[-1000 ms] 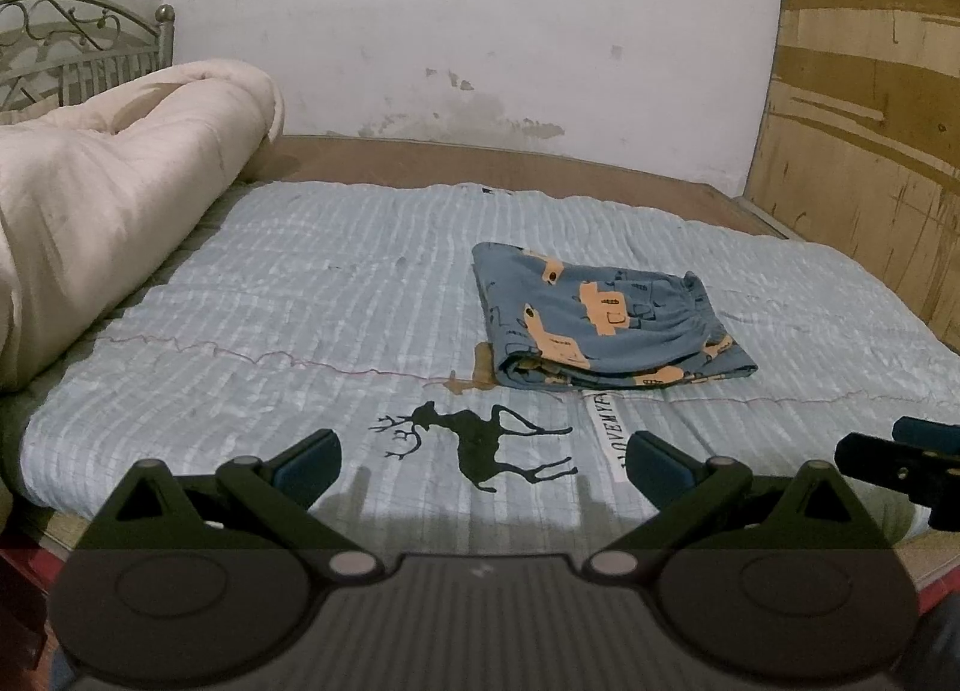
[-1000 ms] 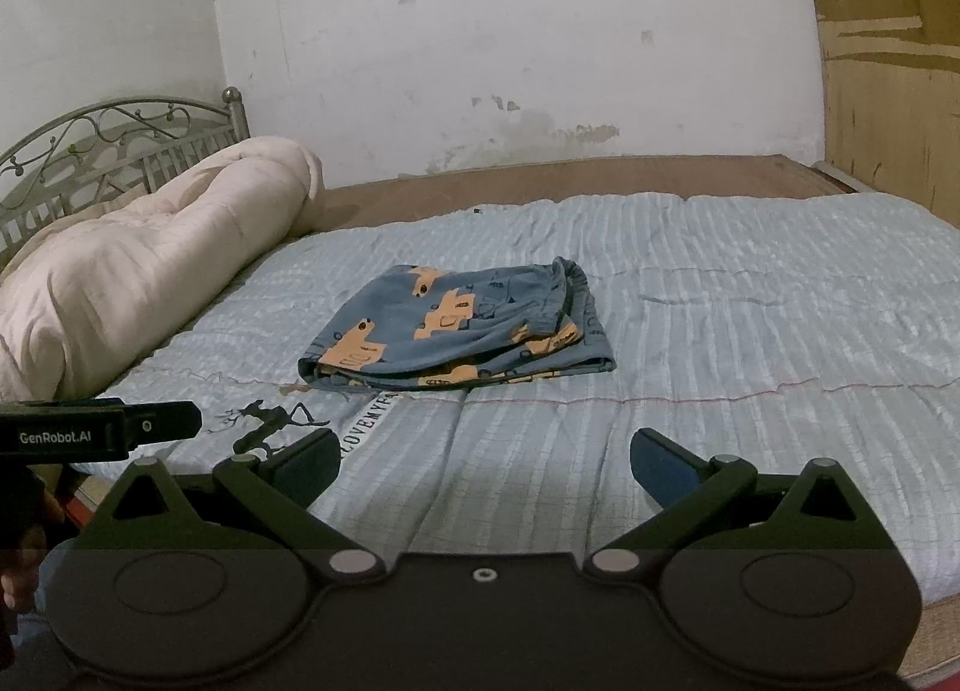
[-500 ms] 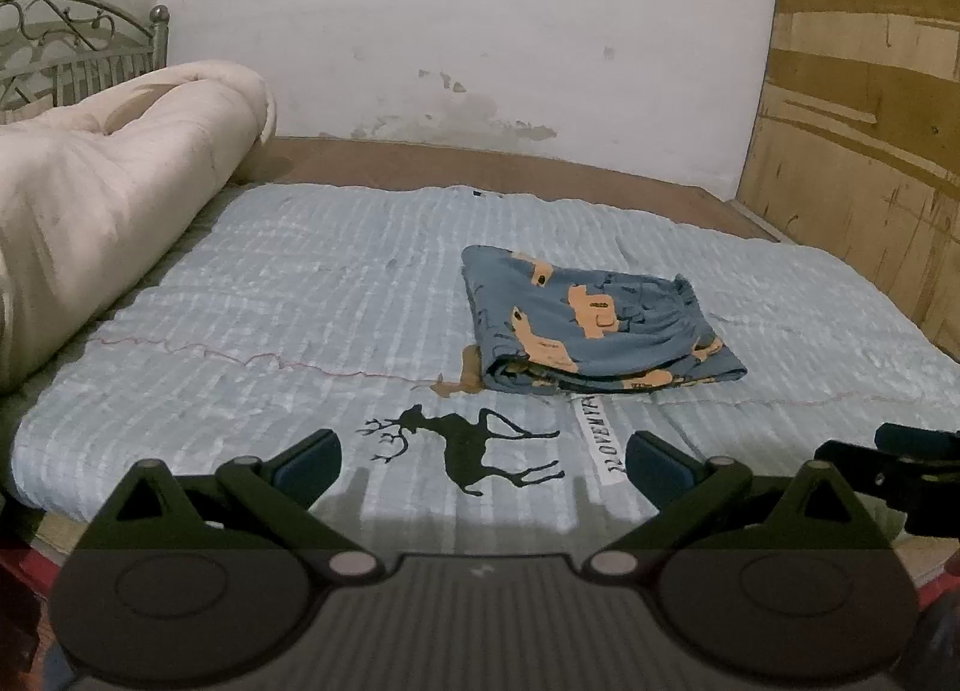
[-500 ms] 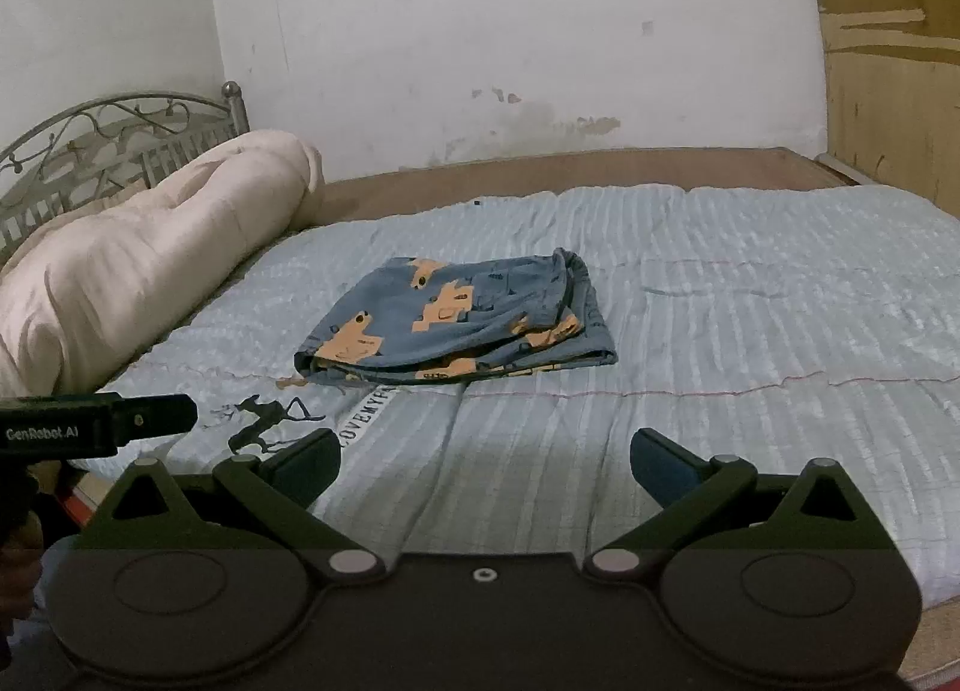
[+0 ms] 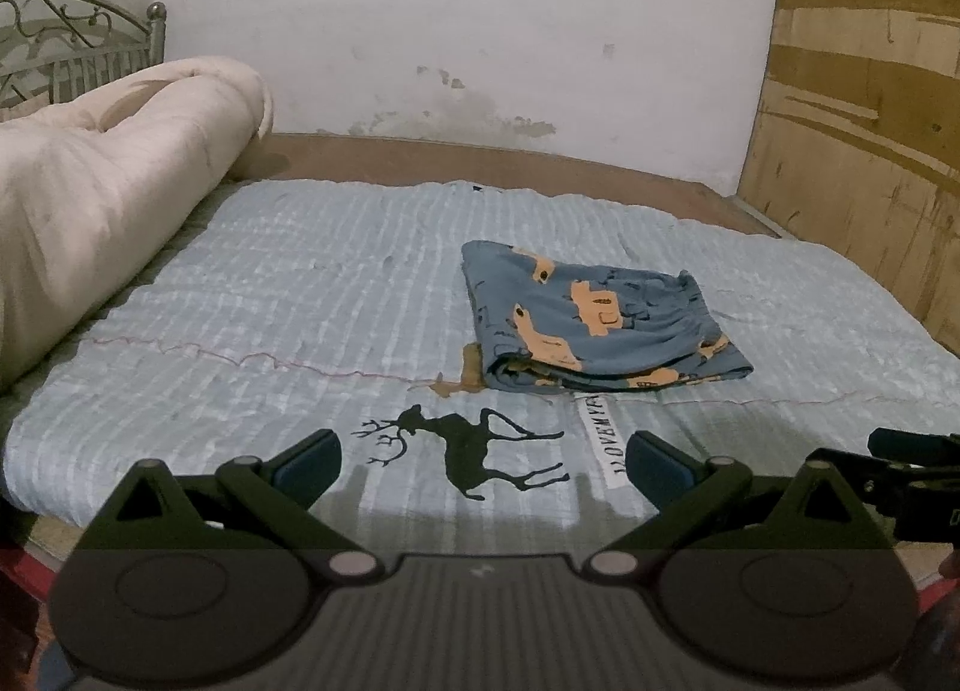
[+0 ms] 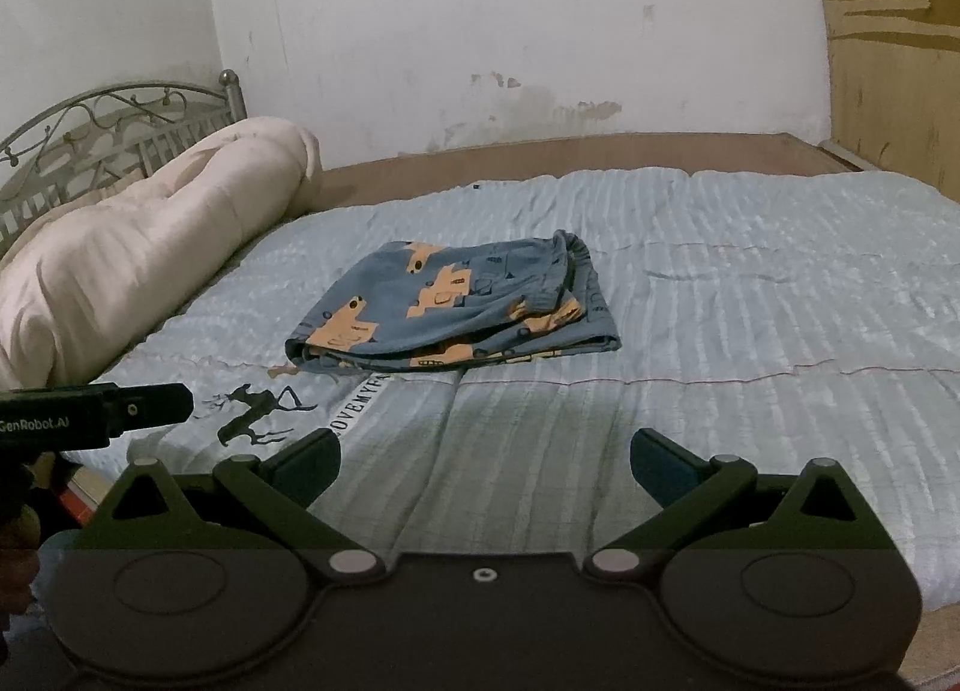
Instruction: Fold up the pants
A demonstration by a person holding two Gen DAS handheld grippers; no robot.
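The blue pants with orange patches (image 5: 594, 325) lie folded in a compact rectangle on the light blue quilt, also in the right wrist view (image 6: 456, 310). My left gripper (image 5: 483, 460) is open and empty, held back over the bed's front edge, well short of the pants. My right gripper (image 6: 483, 460) is open and empty too, at the front edge and apart from the pants. The right gripper's body shows at the right edge of the left wrist view (image 5: 912, 481); the left one shows at the left of the right wrist view (image 6: 90, 415).
A rolled cream duvet (image 5: 102, 199) lies along the left side by the metal headboard (image 6: 114, 120). The quilt (image 5: 288, 283) has a black deer print (image 5: 468, 445) near the front. A white wall is behind, and wooden boards (image 5: 864, 108) stand at the right.
Both grippers have drawn back slightly and lowered from the bed. The folded pants have not moved. Both stay open.
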